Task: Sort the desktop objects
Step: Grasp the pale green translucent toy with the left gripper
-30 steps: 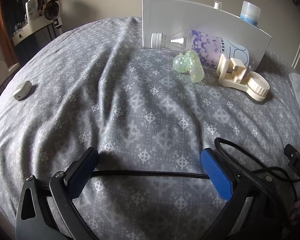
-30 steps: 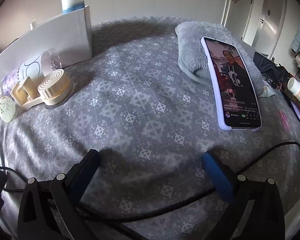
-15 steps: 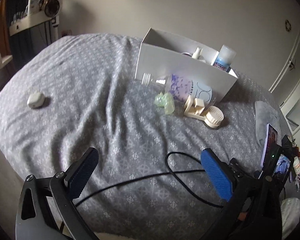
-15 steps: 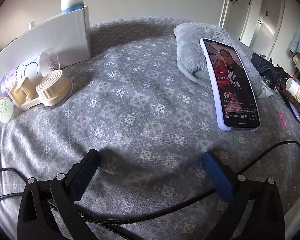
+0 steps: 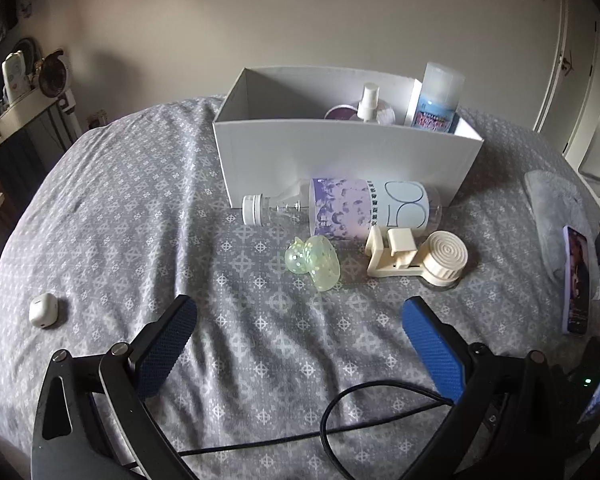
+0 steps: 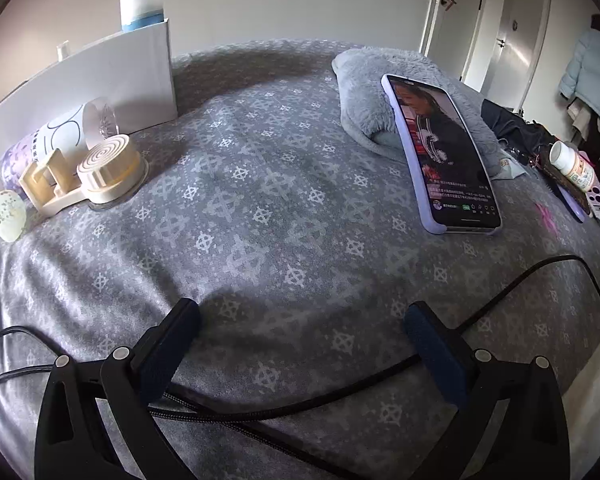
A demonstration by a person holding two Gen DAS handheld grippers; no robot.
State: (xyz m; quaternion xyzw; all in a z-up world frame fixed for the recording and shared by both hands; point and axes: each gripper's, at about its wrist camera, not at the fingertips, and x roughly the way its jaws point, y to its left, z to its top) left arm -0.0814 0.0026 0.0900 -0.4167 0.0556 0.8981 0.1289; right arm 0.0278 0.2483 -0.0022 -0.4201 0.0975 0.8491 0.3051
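A white open box (image 5: 340, 152) stands on the grey patterned bedcover, with a spray bottle (image 5: 368, 104) and a blue can (image 5: 436, 100) inside. In front of it lie a clear bottle with a purple label (image 5: 348, 208), a pale green spotted toy (image 5: 314, 260) and a cream suction holder (image 5: 420, 256). A small white case (image 5: 44, 310) lies far left. My left gripper (image 5: 296, 336) is open and empty, raised above the cover, short of the toy. My right gripper (image 6: 300, 340) is open and empty, low over the cover; the holder (image 6: 88, 176) is to its far left.
A phone with a lit screen (image 6: 440, 152) leans on a grey plush cushion (image 6: 380, 92) at the right. A pill bottle (image 6: 572, 166) and clutter lie at the far right edge. Black cables (image 5: 340, 420) (image 6: 260, 412) run under both grippers.
My left gripper has risen and pulled back, so the box's inside and the whole cover now show. My right gripper has barely moved.
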